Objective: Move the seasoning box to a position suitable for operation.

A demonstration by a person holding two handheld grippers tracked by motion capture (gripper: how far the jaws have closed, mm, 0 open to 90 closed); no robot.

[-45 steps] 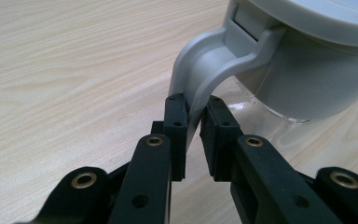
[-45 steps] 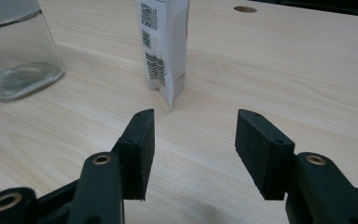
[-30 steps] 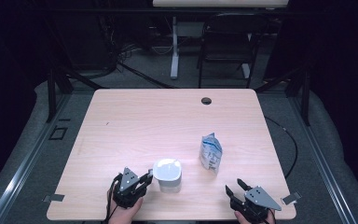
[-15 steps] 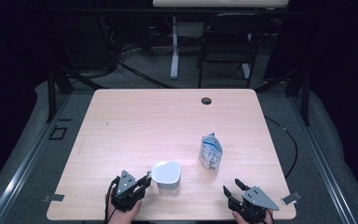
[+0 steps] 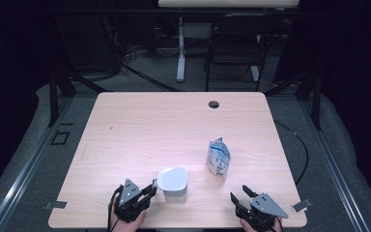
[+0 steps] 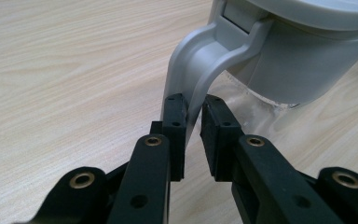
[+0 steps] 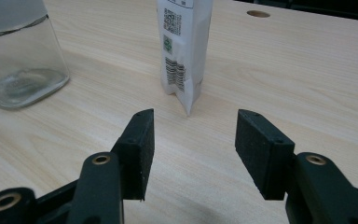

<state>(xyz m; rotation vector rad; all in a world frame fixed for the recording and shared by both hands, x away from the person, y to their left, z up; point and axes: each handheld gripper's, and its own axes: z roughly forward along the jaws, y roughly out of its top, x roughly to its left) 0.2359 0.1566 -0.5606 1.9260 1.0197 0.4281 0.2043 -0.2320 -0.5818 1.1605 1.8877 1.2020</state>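
The lidded pitcher (image 5: 173, 184) stands near the table's (image 5: 140, 130) front edge, its grey lid on a clear glass body. Just right of the pitcher and a little farther back, a white printed pouch (image 5: 219, 158) stands upright, nothing between them. Beyond the pitcher, the light wood tabletop runs bare to a round cable hole (image 5: 214, 104); past that a dark chair (image 5: 234, 43), probably on grey carpet. The left gripper (image 6: 193, 121) pinches the pitcher's grey handle (image 6: 200, 60) between nearly closed jaws. The right gripper (image 7: 193, 140), right of the pitcher, hangs spread wide, facing the pouch, touching nothing.
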